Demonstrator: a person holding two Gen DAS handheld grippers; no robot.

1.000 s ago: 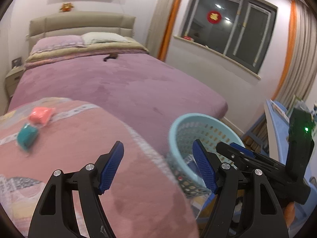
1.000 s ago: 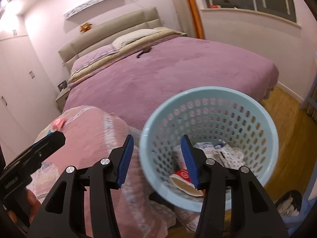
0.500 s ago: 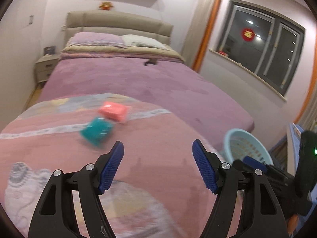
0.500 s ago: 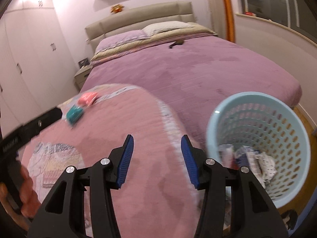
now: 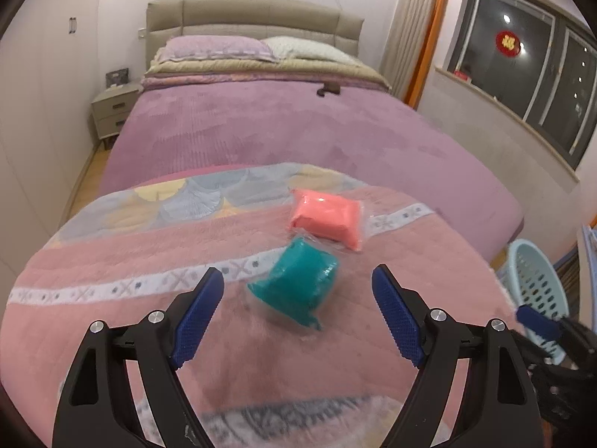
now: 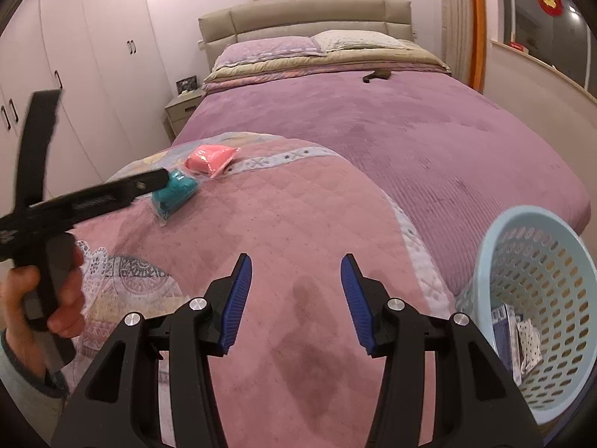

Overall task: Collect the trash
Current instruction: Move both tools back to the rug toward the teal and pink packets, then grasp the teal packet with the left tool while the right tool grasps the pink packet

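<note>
1. The left gripper (image 5: 297, 300) hangs over the pink quilt (image 5: 231, 351) with its jaws spread wide and nothing between them. It's lined up square on the teal packet (image 5: 298, 285), which looks like the next piece of trash to go.
2. That teal packet lies flat on the quilt in a clear wrapper, framed between the two blue pads but not touched by either. The wide spread makes sense, since the packet is broad and squashy.
3. Just beyond it sits the pink packet (image 5: 326, 218), also wrapped. Their wrappers seem to touch or overlap at one corner, so a careless pinch could drag both.
4. The right gripper (image 6: 296, 300) is released too and carries nothing, held low over the near end of the quilt.
5. The pale blue basket (image 6: 537, 310) stands off the bed's (image 6: 429, 138) corner, beside that gripper, with paper scraps already in the bottom. I'd say it is kept close so the drop is short.
6. Collection looks partly done, with two packets left on the quilt.
</note>
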